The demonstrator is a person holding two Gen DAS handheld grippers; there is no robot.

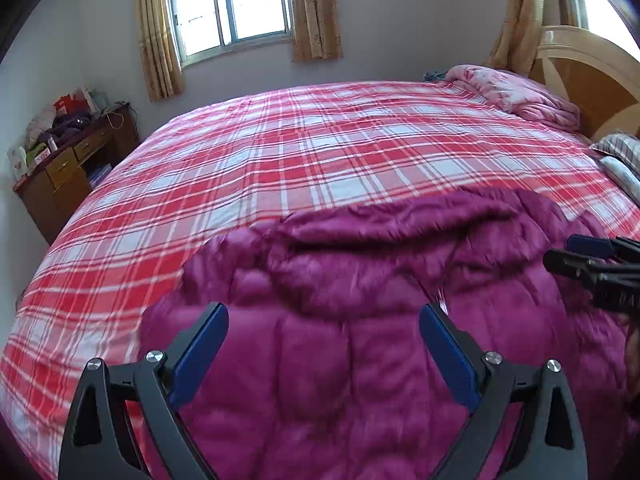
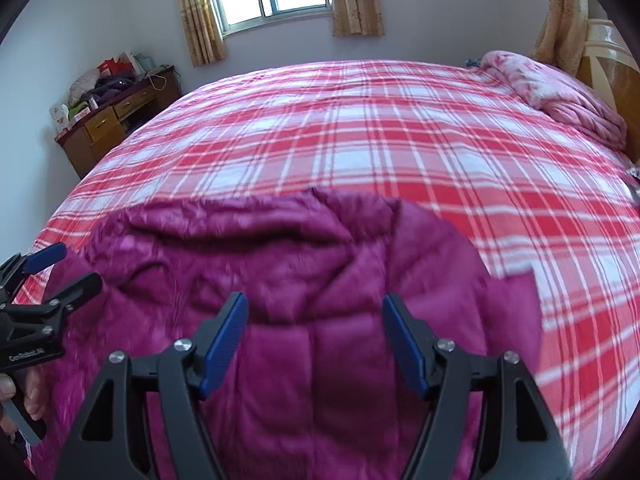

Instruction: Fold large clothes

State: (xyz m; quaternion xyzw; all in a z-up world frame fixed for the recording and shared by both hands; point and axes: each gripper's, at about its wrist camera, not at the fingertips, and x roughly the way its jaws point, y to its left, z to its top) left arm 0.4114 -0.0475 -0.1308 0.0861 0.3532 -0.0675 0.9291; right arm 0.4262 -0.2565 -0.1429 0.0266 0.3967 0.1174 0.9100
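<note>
A magenta quilted jacket [image 1: 360, 300] lies on the near part of a bed with a red and white plaid cover [image 1: 320, 152]; its hood or collar is bunched toward the far side. My left gripper [image 1: 324, 316] is open and empty above the jacket's left part. My right gripper [image 2: 314, 312] is open and empty above the jacket [image 2: 280, 264], nearer its right side. Each gripper also shows in the other's view: the right gripper [image 1: 560, 252] at the right edge, the left gripper [image 2: 80, 266] at the left edge.
A pink folded quilt [image 1: 516, 92] lies by the wooden headboard [image 1: 580, 76] at the far right. A striped pillow [image 1: 624, 152] sits at the right edge. A wooden desk [image 1: 72, 164] with clutter stands left of the bed. A curtained window [image 1: 232, 4] is behind.
</note>
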